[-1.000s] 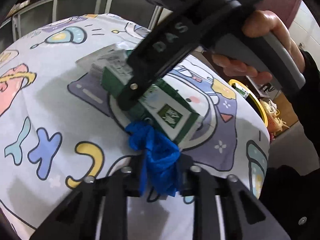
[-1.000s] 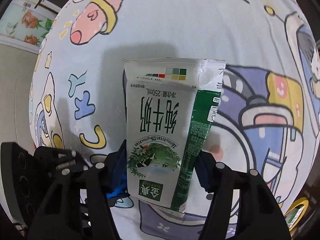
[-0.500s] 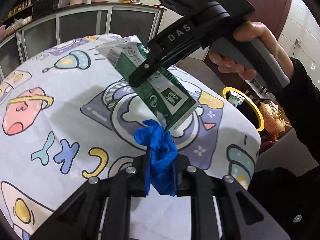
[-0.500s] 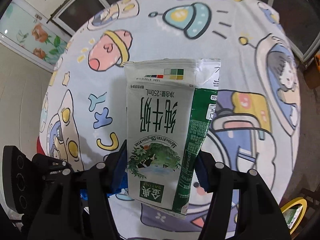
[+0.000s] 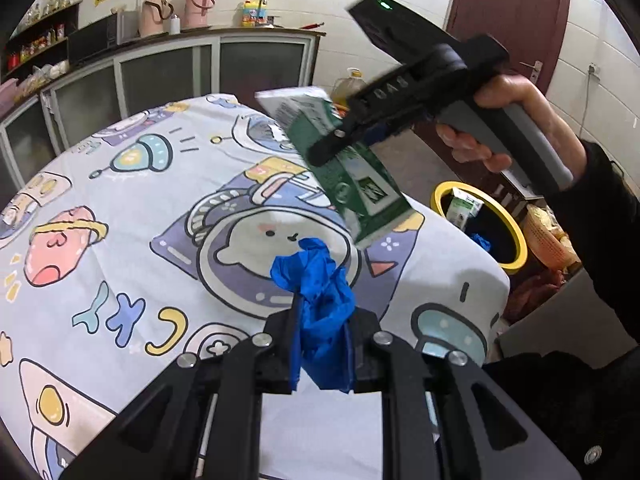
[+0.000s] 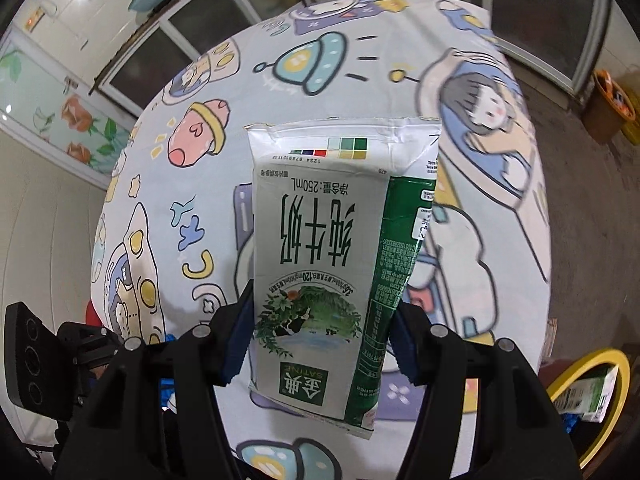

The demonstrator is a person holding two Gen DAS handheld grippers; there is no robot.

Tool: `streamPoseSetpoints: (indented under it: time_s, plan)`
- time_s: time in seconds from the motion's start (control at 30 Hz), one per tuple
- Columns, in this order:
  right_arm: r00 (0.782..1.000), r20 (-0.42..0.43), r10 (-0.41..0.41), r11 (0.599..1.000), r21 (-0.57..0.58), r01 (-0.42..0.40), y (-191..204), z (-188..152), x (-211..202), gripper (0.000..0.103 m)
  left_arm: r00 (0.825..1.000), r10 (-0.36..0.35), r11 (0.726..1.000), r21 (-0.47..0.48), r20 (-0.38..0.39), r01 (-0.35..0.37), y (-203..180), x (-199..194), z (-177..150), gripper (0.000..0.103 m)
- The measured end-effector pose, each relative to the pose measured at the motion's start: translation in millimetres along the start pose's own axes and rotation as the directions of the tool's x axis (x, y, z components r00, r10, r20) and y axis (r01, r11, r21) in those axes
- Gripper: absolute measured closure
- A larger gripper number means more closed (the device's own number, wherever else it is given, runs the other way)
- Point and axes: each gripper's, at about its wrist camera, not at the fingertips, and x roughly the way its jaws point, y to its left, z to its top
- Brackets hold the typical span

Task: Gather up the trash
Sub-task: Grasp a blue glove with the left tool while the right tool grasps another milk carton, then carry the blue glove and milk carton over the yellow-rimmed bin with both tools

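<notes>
Item: we held a milk carton in the right hand-held gripper, a blue glove pinched in the left hand-held gripper; we judged both best released squarely over the bin.

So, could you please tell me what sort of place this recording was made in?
Most likely a home kitchen or dining room: a countertop with cabinets carries pink thermos flasks, utensils hang on the wall, and a table under a cartoon-print cloth stands beside a yellow-rimmed bin.

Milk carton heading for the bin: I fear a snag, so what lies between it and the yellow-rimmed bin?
Left wrist view: only the tablecloth's edge lies between milk carton and bin.
</notes>
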Motion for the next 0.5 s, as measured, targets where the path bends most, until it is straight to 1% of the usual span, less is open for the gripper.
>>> streamPoseSetpoints:
  time_s: [0.13,0.23,0.3,0.5]
  plan:
    - [0.999,0.040,0.009,1.000,0.028,-0.010,-24,-21,-20,0.046,0.997,0.062,0.998,-0.003,0.035,-0.062,-13,-2,7,0.089]
    - [0.997,0.077,0.007,0.999,0.050,-0.011,-41,-36,-36,0.046,0.992,0.096,0.995,-0.029,0.077,-0.094,-22,-4,17,0.089]
    - [0.994,0.106,0.007,0.998,0.062,-0.013,-51,-46,-49,0.046,0.984,0.139,0.990,-0.040,0.111,-0.136,-30,-6,26,0.088]
    - [0.982,0.187,0.007,0.994,0.109,-0.028,-82,-71,-84,0.046,0.964,0.180,0.982,-0.088,0.196,-0.166,-50,-13,50,0.088]
